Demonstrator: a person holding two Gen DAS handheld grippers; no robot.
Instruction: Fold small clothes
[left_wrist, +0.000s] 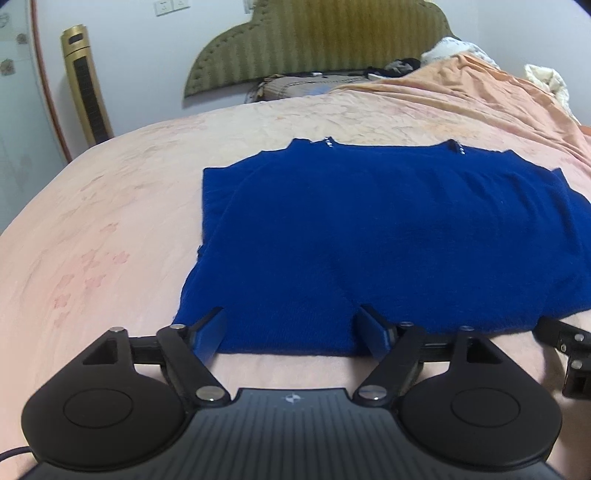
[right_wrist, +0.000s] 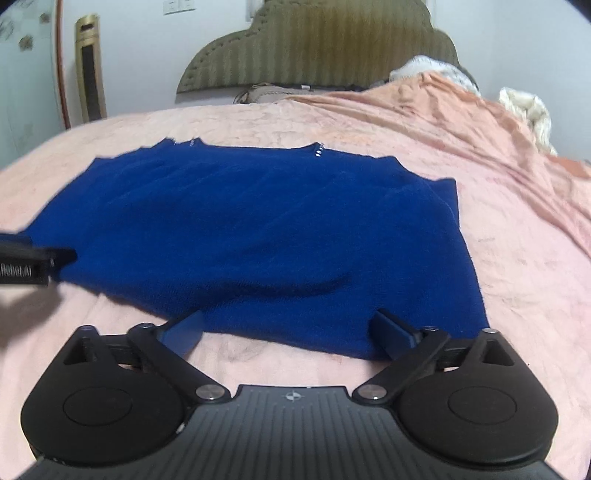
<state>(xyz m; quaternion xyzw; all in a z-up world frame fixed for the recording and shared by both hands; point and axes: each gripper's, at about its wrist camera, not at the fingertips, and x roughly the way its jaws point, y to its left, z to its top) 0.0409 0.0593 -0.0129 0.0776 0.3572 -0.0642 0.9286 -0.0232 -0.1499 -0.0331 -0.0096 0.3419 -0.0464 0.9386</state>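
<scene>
Covering most of both views: pink bed sheet (left_wrist: 110, 221), wrinkled. Blue sweater (left_wrist: 388, 236) spread flat on it, sleeves folded in, neckline toward headboard (left_wrist: 317, 40). Left gripper (left_wrist: 291, 328) at near hem, left part, jaws wide apart, hem between fingers, nothing clamped. Right gripper (right_wrist: 291, 328) at same hem, right part, jaws likewise spread, nothing held.
</scene>
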